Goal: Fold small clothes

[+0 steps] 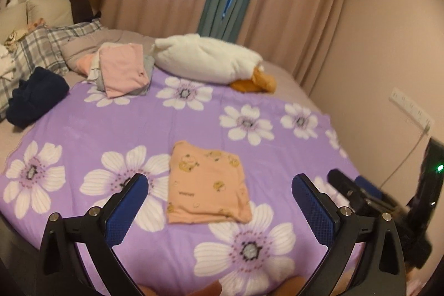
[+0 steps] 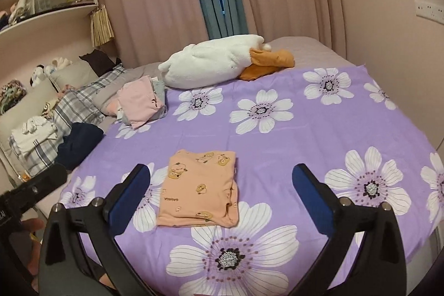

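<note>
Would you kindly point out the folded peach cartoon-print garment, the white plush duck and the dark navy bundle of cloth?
Folded peach cartoon-print garment [image 2: 198, 192]: right wrist view, middle of its top layer.
White plush duck [image 2: 211, 64]: right wrist view, middle of its body.
Dark navy bundle of cloth [image 1: 36, 96]: left wrist view, its centre.

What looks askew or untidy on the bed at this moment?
The folded peach cartoon-print garment lies neat on the purple flowered sheet. Behind it, the pink and grey clothes pile slumps unevenly, and a dark navy garment sits crumpled at the sheet's edge. Nothing is spilled or damaged.
</note>
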